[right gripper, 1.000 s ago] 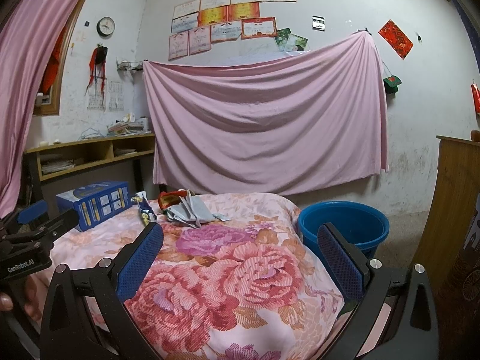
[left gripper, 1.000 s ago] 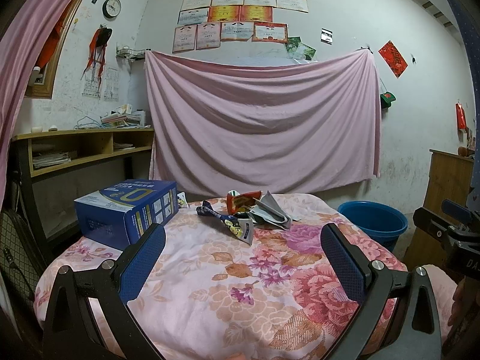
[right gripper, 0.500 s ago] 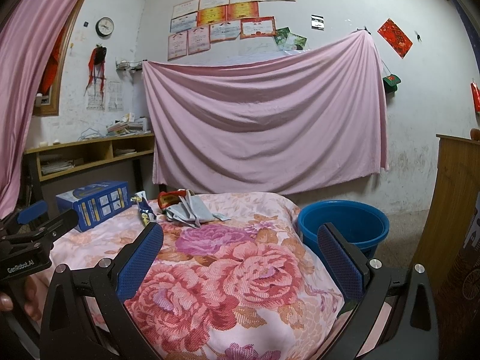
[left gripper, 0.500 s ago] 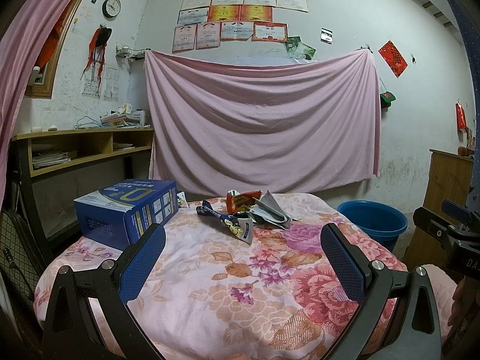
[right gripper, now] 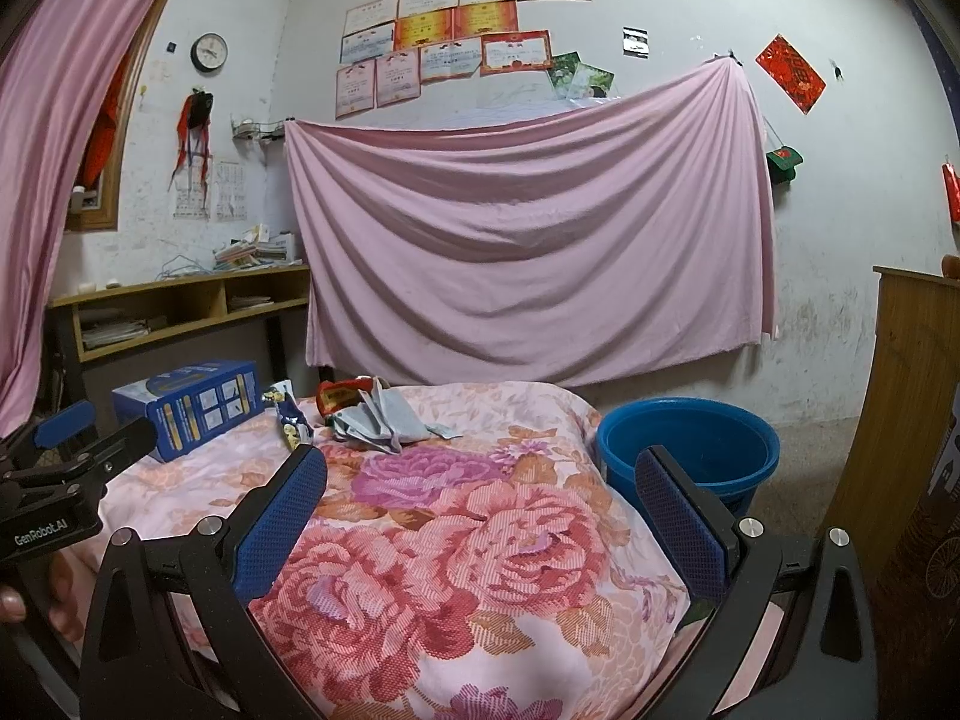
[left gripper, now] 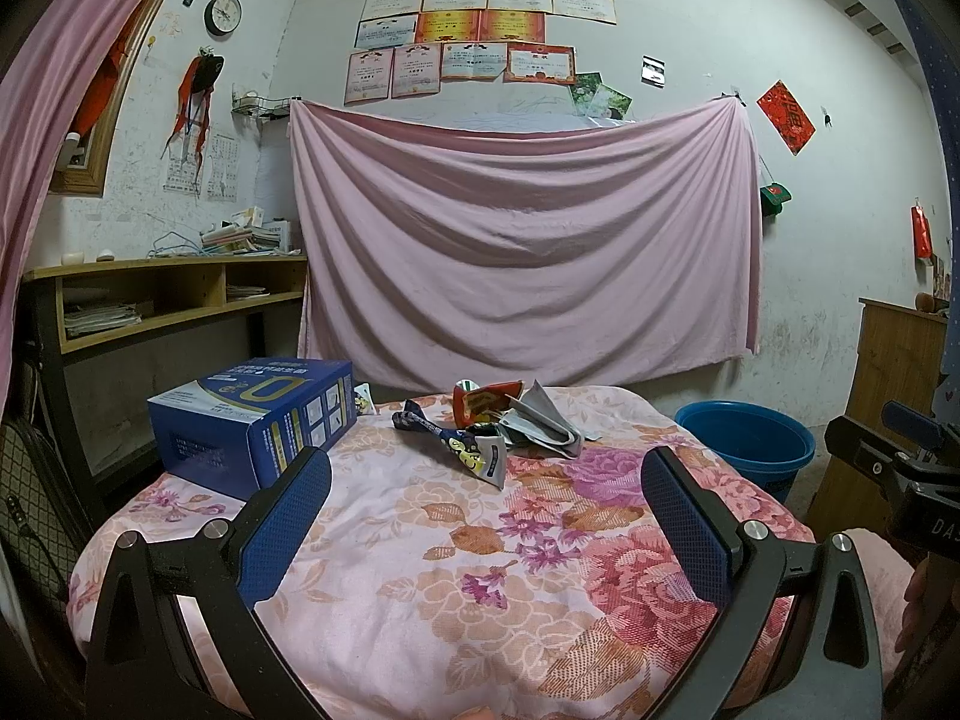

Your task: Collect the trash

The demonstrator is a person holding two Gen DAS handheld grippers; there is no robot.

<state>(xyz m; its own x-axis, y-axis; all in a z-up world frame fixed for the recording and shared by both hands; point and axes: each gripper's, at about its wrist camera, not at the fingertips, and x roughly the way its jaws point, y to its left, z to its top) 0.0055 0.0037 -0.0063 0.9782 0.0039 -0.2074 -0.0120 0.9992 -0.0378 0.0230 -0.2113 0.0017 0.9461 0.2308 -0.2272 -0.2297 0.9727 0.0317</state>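
Trash lies at the far side of a table covered by a floral cloth (left gripper: 420,546): a dark blue snack wrapper (left gripper: 456,444), a red packet (left gripper: 483,399) and crumpled grey paper (left gripper: 543,420). The right wrist view shows the same red packet (right gripper: 342,393), grey paper (right gripper: 384,420) and wrapper (right gripper: 291,420). A blue bucket (right gripper: 687,450) stands on the floor right of the table and also shows in the left wrist view (left gripper: 744,441). My left gripper (left gripper: 486,477) is open and empty, short of the trash. My right gripper (right gripper: 480,477) is open and empty over the table's right part.
A blue cardboard box (left gripper: 252,417) stands on the table's left side (right gripper: 189,405). A wooden shelf desk (left gripper: 168,294) is at the left wall. A wooden cabinet (right gripper: 900,420) stands at the right. A pink sheet (left gripper: 522,240) hangs behind.
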